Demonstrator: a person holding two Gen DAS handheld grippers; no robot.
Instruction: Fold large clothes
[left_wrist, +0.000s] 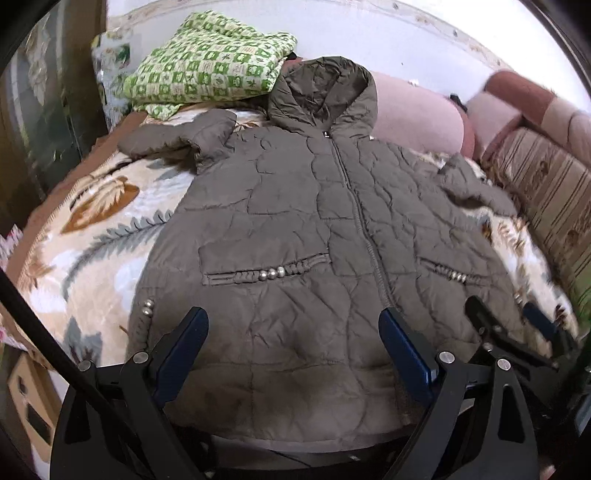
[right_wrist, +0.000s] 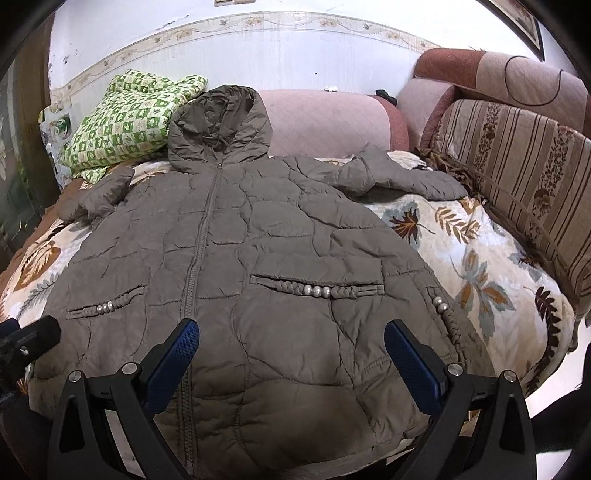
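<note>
While both grippers gape, one jacket (left_wrist: 295, 229) lies flat.

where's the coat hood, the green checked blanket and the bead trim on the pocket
coat hood (right_wrist: 221, 125): right wrist view, middle of the hood.
green checked blanket (left_wrist: 207, 62): left wrist view, its top fold.
pocket beads (right_wrist: 316, 291): right wrist view, the middle bead.
</note>
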